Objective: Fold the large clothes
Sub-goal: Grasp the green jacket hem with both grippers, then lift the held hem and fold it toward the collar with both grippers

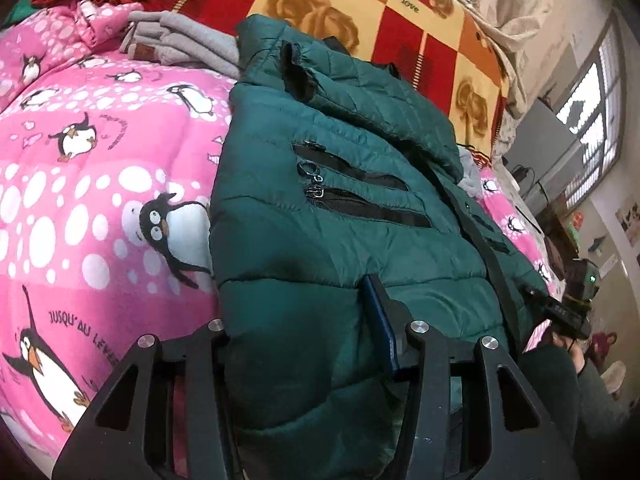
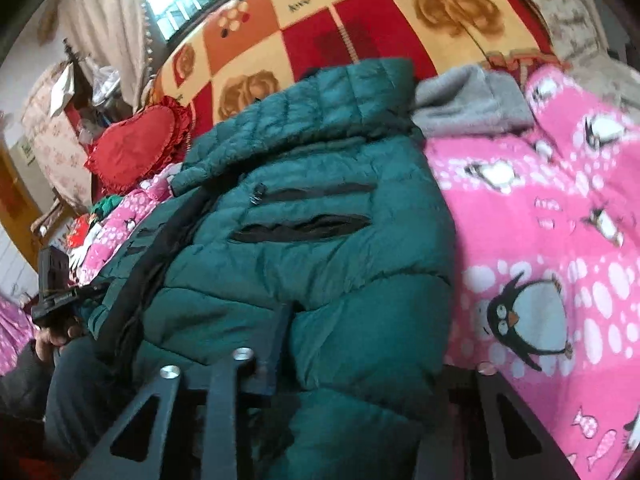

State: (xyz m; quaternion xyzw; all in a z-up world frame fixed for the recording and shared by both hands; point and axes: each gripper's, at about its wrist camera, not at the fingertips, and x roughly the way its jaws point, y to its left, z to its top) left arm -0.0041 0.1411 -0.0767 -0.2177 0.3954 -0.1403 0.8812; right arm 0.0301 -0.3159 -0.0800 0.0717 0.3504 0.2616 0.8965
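A dark green quilted puffer jacket [image 1: 344, 208] lies front-up on a pink fleece blanket printed with penguins [image 1: 92, 184], its hem bunched up between the fingers of both tools; the left gripper [image 1: 296, 344] has one blue-padded finger [image 1: 382, 328] pressed on top of the padded hem, the other finger hidden under the cloth, so it appears clamped on the hem's thickness; the right gripper [image 2: 360, 364] shows a dark finger [image 2: 280, 340] sunk into a crease, its partner hidden behind the bulge, and it seems likewise closed on the hem, though the far pad cannot be seen. Ahead of the fingers the chest zip pockets [image 1: 360, 196] and the hood run away toward a folded grey sweatshirt [image 1: 180, 44] and a red-and-yellow rose-patterned blanket [image 1: 400, 24]; a red frilled heart cushion [image 2: 136, 148] sits off to the left of the right tool's fingers.

By the look of it the jacket is light but bulky, springy with filling, its nylon shell slick; a shallow pinch would likely slide off, so the stitched hem and quilting seams are the sounder holds. Both tools are held low and level, pointing along the garment from its bottom edge, each at a corner of the hem.
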